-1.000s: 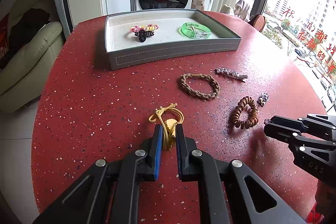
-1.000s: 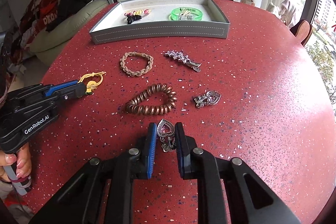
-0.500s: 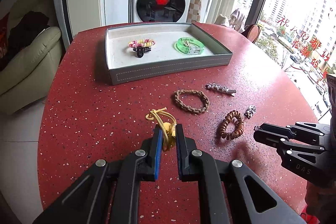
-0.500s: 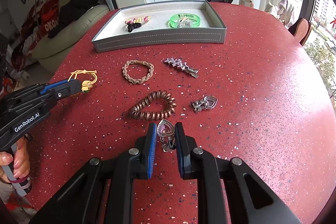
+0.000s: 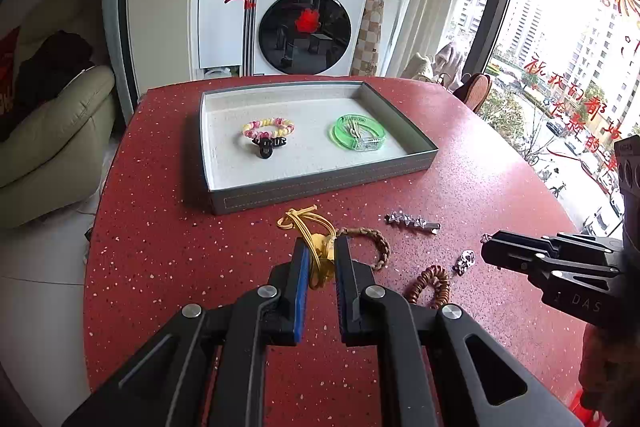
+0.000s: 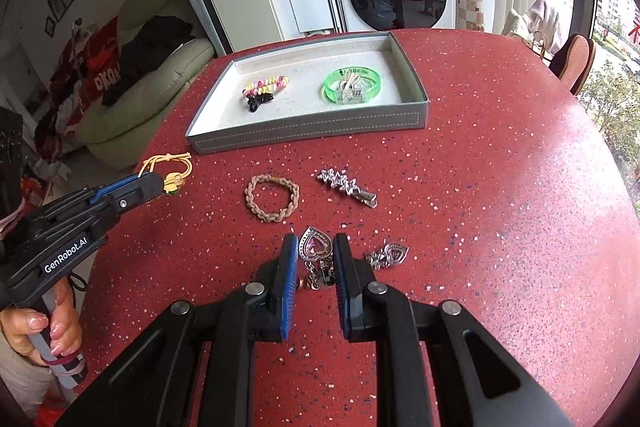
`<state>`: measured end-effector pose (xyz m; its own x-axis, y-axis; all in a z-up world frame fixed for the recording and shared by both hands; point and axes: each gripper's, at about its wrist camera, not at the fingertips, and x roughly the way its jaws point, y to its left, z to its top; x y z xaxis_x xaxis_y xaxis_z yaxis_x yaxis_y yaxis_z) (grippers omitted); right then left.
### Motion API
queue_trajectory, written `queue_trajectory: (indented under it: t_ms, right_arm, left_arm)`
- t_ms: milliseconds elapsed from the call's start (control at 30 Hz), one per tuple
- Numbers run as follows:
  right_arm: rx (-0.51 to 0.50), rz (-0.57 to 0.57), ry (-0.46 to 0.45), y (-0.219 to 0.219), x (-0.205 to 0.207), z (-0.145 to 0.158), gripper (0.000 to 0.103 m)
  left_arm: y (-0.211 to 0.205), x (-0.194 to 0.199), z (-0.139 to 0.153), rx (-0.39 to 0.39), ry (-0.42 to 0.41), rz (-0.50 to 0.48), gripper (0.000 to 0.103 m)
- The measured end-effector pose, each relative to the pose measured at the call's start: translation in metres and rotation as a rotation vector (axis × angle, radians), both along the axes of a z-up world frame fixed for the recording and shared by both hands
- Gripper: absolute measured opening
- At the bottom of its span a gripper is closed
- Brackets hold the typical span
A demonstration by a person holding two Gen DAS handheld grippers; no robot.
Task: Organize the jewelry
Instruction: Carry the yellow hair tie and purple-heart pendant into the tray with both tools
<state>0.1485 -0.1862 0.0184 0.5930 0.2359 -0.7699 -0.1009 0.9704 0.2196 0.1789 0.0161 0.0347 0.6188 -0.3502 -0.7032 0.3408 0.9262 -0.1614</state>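
Both jaws closed: left gripper (image 5: 321,259) pinches the soft, light yellow cord (image 5: 306,223) at its bead; right gripper (image 6: 316,259) clamps the stiff, dangling heart pendant (image 6: 317,246)

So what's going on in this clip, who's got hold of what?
A person is sorting jewelry into the grey tray. The left gripper is shut on a yellow hair tie, the right gripper on a heart pendant. A braided bracelet, silver clip and second pendant lie on the red table.
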Motion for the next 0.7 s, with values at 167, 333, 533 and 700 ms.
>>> queue_trajectory:
  t_ms: [167, 333, 533, 700]
  right_arm:
    - [0.003, 0.001, -0.026, -0.004, 0.026, 0.018, 0.019]
    - [0.035, -0.001, -0.034, -0.006, 0.065, 0.033, 0.019]
    - [0.046, 0.014, -0.012, 0.002, 0.119, 0.031, 0.019]
    - [0.068, 0.024, 0.035, 0.010, 0.161, 0.013, 0.019]
  left_arm:
    - [-0.002, 0.023, 0.006, -0.005, -0.012, 0.008, 0.030]
    - [-0.002, 0.056, 0.009, -0.020, -0.011, 0.021, 0.030]
    - [-0.006, 0.095, 0.000, 0.005, 0.004, 0.043, 0.030]
    - [-0.008, 0.122, -0.019, 0.015, 0.049, 0.062, 0.030]
